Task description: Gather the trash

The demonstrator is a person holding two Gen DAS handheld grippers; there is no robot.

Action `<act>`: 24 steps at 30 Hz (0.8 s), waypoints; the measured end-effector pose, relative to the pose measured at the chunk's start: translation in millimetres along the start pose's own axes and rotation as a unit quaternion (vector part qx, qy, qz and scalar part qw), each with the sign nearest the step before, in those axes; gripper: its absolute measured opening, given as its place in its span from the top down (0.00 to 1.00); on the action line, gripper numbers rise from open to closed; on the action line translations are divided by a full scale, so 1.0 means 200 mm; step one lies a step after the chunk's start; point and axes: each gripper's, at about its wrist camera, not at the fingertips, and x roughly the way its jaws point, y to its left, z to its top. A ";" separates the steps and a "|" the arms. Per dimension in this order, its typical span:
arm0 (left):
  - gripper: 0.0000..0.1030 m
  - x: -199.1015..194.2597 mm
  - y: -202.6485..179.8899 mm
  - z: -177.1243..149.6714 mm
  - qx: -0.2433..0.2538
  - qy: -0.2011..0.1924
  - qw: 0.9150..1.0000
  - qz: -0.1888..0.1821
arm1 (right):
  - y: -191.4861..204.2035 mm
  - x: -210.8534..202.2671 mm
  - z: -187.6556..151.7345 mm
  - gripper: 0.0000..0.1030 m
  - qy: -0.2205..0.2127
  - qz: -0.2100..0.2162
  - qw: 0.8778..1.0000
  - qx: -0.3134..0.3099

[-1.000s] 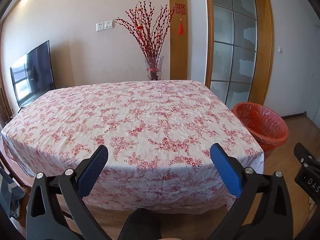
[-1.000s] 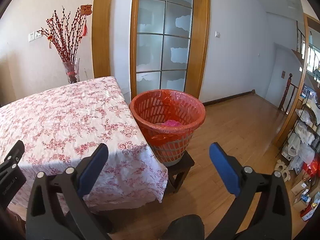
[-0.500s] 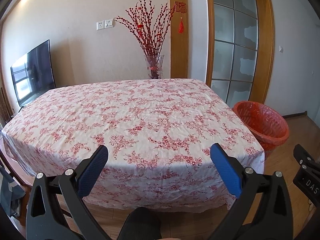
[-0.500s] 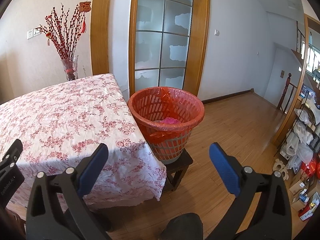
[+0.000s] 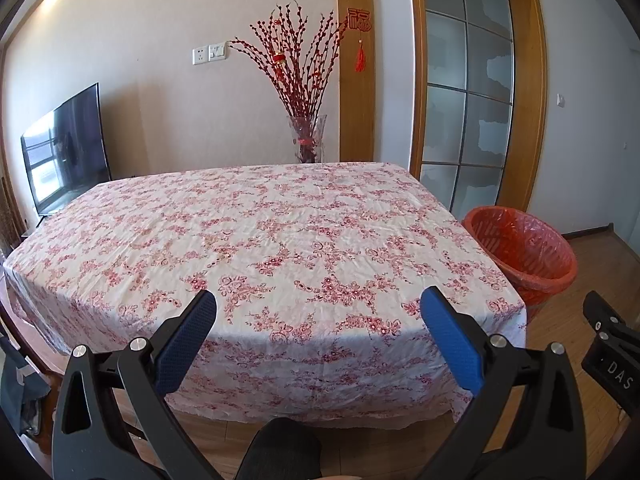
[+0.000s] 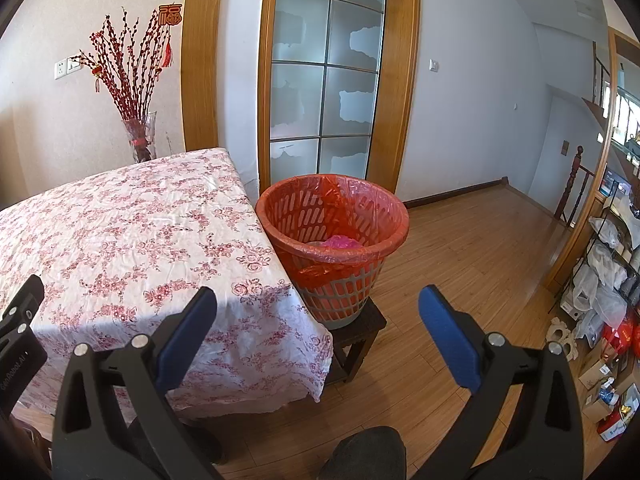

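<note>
The left tool [image 5: 318, 312] hangs short of the near edge of the tabletop [image 5: 260, 240] with its blue pads spread wide and nothing between them; the right tool [image 6: 318, 312] is likewise spread and empty, aimed toward the trash basket [image 6: 332, 216]. That basket, lined with a red bag, stands on a small dark stool [image 6: 360, 332] just beside the tabletop's right corner, and something pink [image 6: 340, 242] lies in its bottom, which looks like rubbish already dropped in. The floral cloth shows no loose trash anywhere in either view; only the vase of red branches [image 5: 306, 136] stands behind the far edge. Judging from this, the collecting seems finished or very nearly so, with nothing visible left to pick up, though the floor under the tabletop is hidden
</note>
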 end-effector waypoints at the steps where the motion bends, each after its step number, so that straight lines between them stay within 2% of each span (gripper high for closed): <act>1: 0.03 0.00 0.00 0.00 0.000 0.000 1.000 0.000 | 0.00 0.00 0.00 0.04 0.000 0.000 1.000 0.000; 24: 0.03 0.01 -0.02 0.00 0.002 0.002 1.000 -0.001 | 0.00 0.00 0.00 0.04 0.001 0.000 1.000 0.000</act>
